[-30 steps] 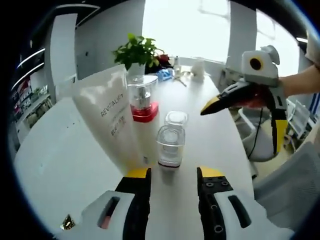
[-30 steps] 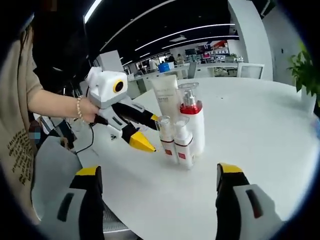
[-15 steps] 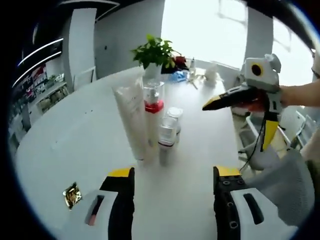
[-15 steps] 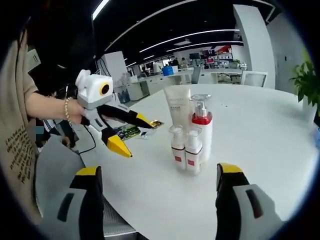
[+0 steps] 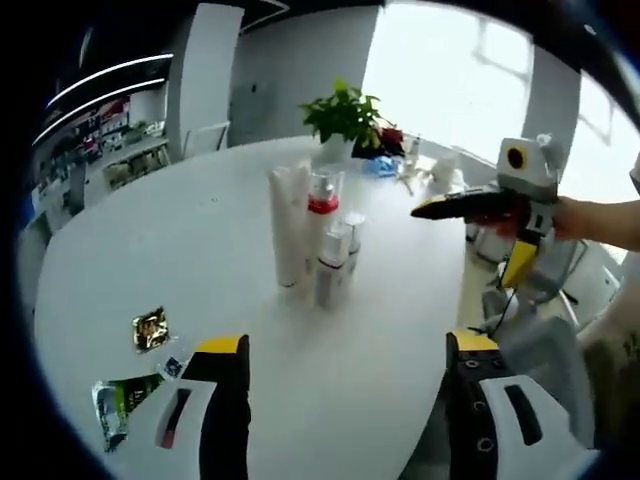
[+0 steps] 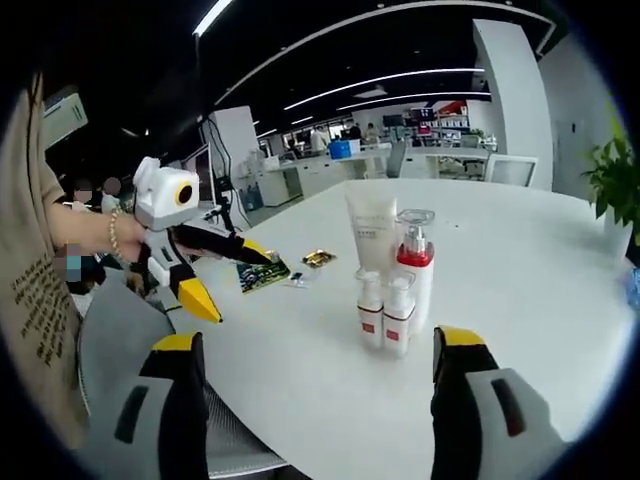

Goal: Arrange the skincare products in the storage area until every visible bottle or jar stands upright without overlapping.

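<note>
4 skincare containers (image 6: 392,283) stand upright, clustered on table (image 6: 520,270).

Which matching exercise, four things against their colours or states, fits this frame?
Things:
1. tube
2. pump bottle
3. potted plant
4. gold sachet

Descriptions:
A. lying flat on the table
B. white, standing on its cap
C. green leaves
D. red collar under a clear cap

Pairs: 1-B, 2-D, 3-C, 4-A

A potted plant (image 5: 343,120) stands at the table's (image 5: 150,260) far edge; foil sachets (image 5: 150,329) lie near its near edge.
</note>
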Action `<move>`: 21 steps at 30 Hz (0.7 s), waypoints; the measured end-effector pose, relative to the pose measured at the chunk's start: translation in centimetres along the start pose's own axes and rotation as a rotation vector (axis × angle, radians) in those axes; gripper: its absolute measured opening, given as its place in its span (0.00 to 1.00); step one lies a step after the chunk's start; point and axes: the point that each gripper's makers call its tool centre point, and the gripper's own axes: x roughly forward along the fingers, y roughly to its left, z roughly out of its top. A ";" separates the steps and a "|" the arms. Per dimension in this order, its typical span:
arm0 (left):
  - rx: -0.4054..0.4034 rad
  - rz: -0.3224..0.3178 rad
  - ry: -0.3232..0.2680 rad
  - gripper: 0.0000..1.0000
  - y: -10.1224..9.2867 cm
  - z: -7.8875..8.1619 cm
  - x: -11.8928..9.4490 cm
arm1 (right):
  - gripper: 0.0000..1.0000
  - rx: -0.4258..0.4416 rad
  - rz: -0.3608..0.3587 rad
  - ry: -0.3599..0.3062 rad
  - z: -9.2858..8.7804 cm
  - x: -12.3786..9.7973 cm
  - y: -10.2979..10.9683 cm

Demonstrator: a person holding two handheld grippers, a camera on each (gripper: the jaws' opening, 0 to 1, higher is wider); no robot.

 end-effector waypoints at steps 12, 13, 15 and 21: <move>-0.118 0.106 -0.055 0.91 0.2 -2.1 -5.1 | 0.94 0.001 0.045 0.003 -0.2 0.6 2.0; -0.128 0.112 -0.056 0.93 0.2 -2.3 -5.3 | 0.94 0.002 0.049 0.004 -0.2 0.6 2.2; -0.153 0.131 -0.059 0.94 0.3 -2.7 -5.9 | 0.94 -0.001 0.054 0.006 -0.2 0.7 2.4; -0.209 0.163 -0.089 0.96 -0.2 -3.8 -7.6 | 0.94 0.000 0.055 0.006 -0.3 0.4 2.6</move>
